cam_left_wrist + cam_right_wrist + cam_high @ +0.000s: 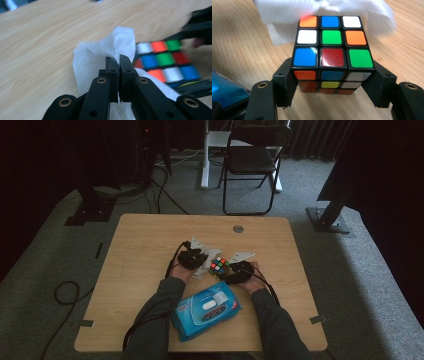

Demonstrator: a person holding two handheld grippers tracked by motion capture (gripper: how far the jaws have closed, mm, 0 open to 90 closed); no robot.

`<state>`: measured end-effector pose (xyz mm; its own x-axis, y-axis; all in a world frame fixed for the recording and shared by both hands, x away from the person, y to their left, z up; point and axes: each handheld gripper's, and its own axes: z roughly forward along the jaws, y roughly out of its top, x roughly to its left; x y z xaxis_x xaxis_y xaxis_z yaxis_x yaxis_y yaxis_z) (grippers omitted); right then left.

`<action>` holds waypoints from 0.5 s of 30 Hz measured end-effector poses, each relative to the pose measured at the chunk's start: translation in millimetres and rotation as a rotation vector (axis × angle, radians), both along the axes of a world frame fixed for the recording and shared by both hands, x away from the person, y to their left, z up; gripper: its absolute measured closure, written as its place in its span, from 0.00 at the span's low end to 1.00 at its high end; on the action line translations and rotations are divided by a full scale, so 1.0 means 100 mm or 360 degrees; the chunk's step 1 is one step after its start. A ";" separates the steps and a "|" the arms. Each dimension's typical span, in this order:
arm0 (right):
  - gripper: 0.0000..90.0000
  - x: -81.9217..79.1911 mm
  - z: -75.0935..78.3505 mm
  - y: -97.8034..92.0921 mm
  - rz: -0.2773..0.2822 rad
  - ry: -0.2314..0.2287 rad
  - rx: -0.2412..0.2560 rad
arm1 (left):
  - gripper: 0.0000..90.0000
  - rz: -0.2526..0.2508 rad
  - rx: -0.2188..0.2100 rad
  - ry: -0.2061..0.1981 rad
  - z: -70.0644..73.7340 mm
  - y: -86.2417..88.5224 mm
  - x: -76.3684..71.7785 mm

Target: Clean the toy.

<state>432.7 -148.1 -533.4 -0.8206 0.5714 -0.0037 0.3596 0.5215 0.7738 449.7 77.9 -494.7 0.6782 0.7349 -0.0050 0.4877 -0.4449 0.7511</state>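
The puzzle cube [332, 53] was stood near the middle of the wooden table [150, 235], clamped on 2 opposite sides by the jaws of the right gripper [331, 86]. Just to its left, the white wipe [100, 57] was pinched between the closed jaws of the left gripper [118, 65] and pressed against the cube's far-left side. Wiping was judged to be under way: 1 side was in contact with the wipe, while the top face and near faces were not covered by it. A blue wipe packet [205, 312] was lying nearer the person, between the forearms.
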 end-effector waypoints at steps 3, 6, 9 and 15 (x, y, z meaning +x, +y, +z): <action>0.38 0.01 0.00 -0.02 0.0004 0.0006 0.0003 | 0.97 0.0000 0.0057 0.0052 -0.10 0.02 0.01; 0.37 0.03 0.00 -0.05 -0.0032 0.0019 0.0012 | 0.97 -0.0046 0.0065 0.0100 -0.17 -0.02 0.00; 0.33 0.04 0.01 -0.11 -0.0091 0.0048 0.0033 | 0.97 -0.0094 0.0063 0.0120 -0.20 -0.08 -0.01; 0.30 0.03 0.06 -0.18 -0.0114 0.0024 0.0035 | 0.97 -0.0148 0.0065 0.0130 -0.18 -0.12 -0.01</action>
